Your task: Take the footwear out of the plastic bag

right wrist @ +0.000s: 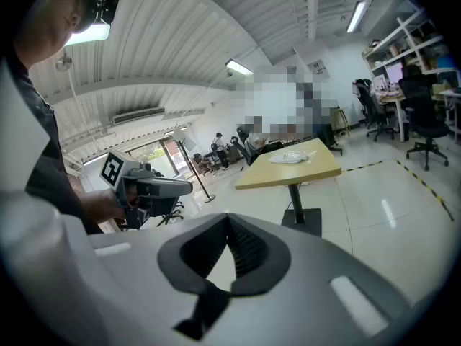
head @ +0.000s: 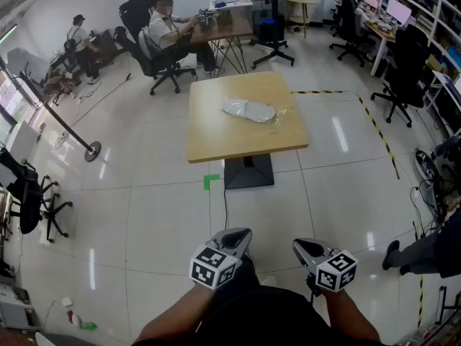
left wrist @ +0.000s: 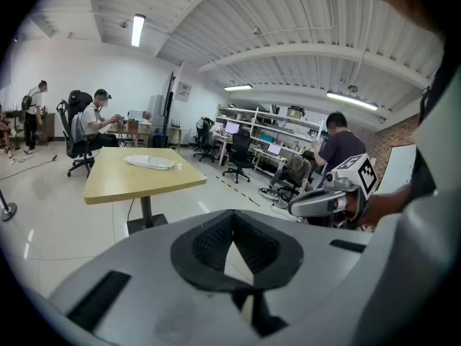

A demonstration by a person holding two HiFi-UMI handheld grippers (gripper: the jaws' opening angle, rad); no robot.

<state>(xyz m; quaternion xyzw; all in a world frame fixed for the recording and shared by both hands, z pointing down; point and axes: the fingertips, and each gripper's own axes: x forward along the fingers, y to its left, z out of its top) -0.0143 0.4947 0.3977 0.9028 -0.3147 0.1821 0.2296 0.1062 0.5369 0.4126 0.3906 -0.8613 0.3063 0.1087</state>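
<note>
While the grey left gripper [head: 242, 235] and grey right gripper [head: 300, 246] sit at lower centre, jaws together on nothing, the clear plastic bag [head: 279, 112] enclosing pale footwear [head: 248, 110] lies at upper centre on the square light-wood table [head: 216, 141], well apart from both.

You hold your left gripper [head: 240, 235] and right gripper [head: 301, 246] side by side, low and close to your body, both tilted a little downward. Each gripper's jaws are closed together with nothing between them. Your forearms [head: 176, 317] reach out behind them.
</note>
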